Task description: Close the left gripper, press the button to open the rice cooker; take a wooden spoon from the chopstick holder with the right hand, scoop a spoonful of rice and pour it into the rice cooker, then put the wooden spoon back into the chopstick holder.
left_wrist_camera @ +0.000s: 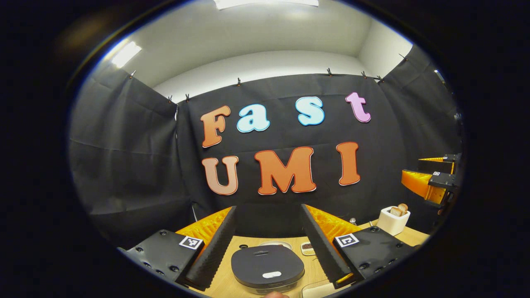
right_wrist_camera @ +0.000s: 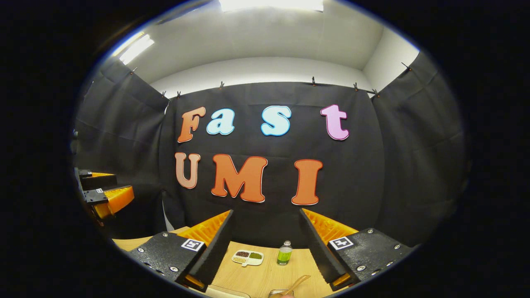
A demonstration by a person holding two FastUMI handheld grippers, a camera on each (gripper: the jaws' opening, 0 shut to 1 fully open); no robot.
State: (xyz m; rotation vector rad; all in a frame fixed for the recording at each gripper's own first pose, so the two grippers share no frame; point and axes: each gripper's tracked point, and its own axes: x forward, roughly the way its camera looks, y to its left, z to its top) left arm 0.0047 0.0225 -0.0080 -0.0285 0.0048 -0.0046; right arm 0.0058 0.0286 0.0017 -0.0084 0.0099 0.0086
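Left gripper view: no writing on the objects is legible. The left gripper is spread wide, and the closed rice cooker sits on the table just below and between its fingers. The chopstick holder stands off to its right, beyond the right finger. Right gripper view: the right gripper is also spread, nothing held, with a divided dish and small bottle ahead between its fingers.
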